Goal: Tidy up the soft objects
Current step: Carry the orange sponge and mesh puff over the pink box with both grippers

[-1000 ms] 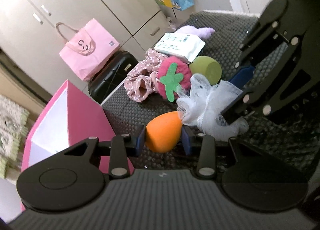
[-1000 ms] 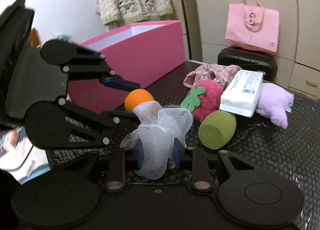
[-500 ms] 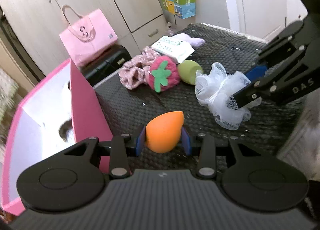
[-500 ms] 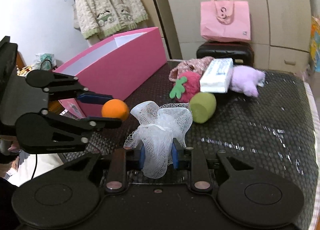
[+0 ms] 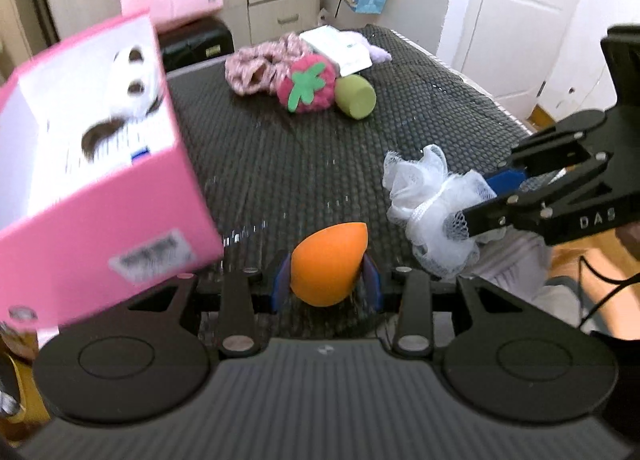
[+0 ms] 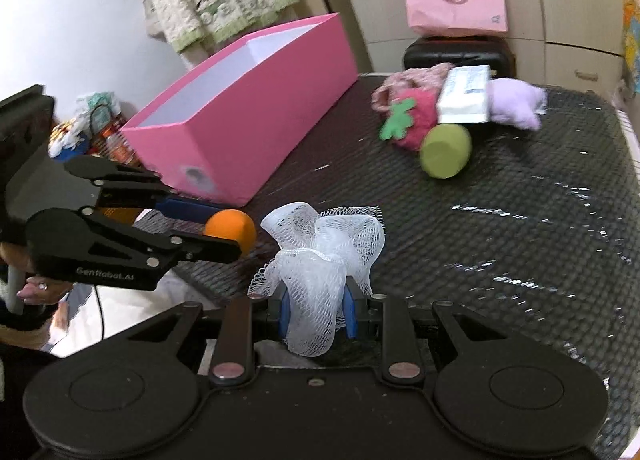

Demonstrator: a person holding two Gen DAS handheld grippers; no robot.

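Since a second ago: both loads lifted off the pile and carried toward the pink box (image 5: pixel 100 196), now large in the left of the left wrist view, open top showing a black-and-white plush already inside. Judged from that: pick-up finished, drop into the box next for both items.

Left tongs (image 5: pixel 326 280) clamped on the orange sponge (image 5: pixel 326 264), pointed tip up, near lower centre of that view. Right tongs (image 6: pixel 318 306) pinched nearly closed on the white mesh pouf (image 6: pixel 320 260), most of it billowing above the pads.

Left behind in the upper middle of the left wrist view, on the dark dimpled desk (image 5: pixel 420 100): strawberry plush (image 5: pixel 308 84), green sponge (image 5: pixel 356 96), floral fabric (image 5: pixel 252 68), white packet (image 5: pixel 340 48), with a lilac plush (image 6: pixel 516 104) behind it.

Materials:
- Orange sponge: smooth, matte foam, teardrop-shaped, probably springy under the pads.
- Pouf: gathered netting, airy, ruffled, easily compressed.
- Strawberry: fuzzy pink ball with flat green felt leaves.
- Green sponge: rounded with one flat cut face.
- Box: stiff board, white inside.
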